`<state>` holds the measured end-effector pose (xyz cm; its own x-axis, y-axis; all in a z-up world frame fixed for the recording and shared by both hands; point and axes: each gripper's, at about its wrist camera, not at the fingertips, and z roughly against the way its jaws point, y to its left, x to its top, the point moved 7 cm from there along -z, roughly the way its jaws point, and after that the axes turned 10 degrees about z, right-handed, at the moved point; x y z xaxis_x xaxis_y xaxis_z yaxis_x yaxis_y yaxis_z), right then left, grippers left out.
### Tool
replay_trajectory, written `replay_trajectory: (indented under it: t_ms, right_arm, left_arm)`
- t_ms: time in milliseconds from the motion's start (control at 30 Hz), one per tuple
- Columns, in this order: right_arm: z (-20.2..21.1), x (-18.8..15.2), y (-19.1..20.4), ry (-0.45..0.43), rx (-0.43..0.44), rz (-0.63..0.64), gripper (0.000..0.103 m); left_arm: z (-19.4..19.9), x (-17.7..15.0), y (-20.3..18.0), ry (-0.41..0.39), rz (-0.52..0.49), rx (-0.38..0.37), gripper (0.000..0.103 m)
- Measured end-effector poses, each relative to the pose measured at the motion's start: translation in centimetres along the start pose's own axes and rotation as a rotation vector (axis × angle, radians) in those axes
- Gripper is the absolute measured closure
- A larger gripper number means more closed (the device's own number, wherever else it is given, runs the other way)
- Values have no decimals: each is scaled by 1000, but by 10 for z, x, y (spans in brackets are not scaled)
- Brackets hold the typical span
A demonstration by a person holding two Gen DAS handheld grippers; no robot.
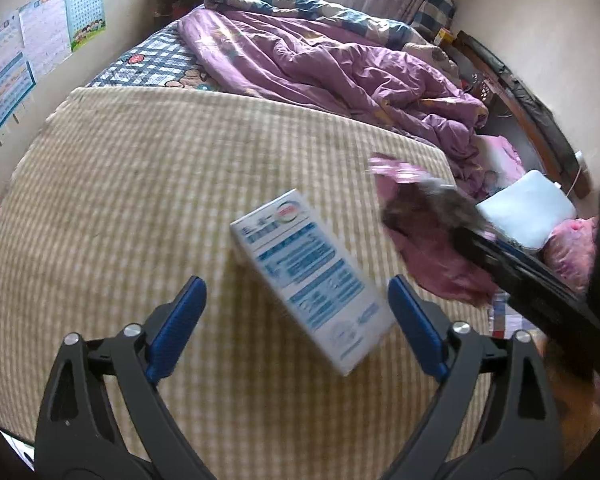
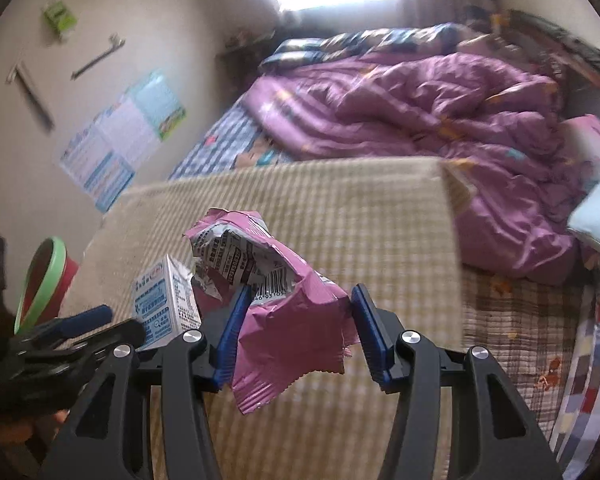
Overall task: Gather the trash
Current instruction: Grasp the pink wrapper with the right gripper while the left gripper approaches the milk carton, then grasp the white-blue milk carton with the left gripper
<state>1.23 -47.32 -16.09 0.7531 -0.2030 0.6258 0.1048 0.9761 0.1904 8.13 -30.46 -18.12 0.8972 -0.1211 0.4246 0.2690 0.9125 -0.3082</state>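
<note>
A white and blue drink carton (image 1: 312,276) lies flat on the beige checked blanket (image 1: 140,208). My left gripper (image 1: 298,326) is open wide, one blue pad on each side of the carton's near end, neither touching it. In the right wrist view a crumpled pink snack wrapper (image 2: 284,320) sits between the blue pads of my right gripper (image 2: 300,336) and meets both of them. The carton (image 2: 166,304) stands just left of it, with the left gripper (image 2: 80,322) coming in from the lower left. In the left wrist view the right gripper (image 1: 520,276) and the wrapper (image 1: 440,256) are blurred at the right.
A rumpled purple quilt (image 1: 340,64) covers the far part of the bed. A white pillow (image 1: 528,208) lies at the right. A red bin with a green rim (image 2: 46,276) stands left of the bed. Posters (image 1: 40,40) hang on the left wall.
</note>
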Motion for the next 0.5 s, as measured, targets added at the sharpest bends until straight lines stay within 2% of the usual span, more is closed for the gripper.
replay_trajectory:
  t_ms: [100,167,333,367,500]
  right_arm:
    - [19,-4,-9,-40,-34,-27,53]
    - [24,-8,-12,-45,-39,-39,53]
    - [24,-16,-14,-36,-42,-69,52]
    - [23,-18,-13,-31,-41,-75,52]
    - [23,-22,-6,-27,-34,-77,52]
  left_arm:
    - [-12,0,-5,23,4,14,13]
    - [-20,-2,-5,22,6,52,13]
    - [-31,-9,-5,47,-17,64,15]
    - [-30,-9,-4,44,-17,55,18]
    - [-21,-10,-4,38,-57,40,41]
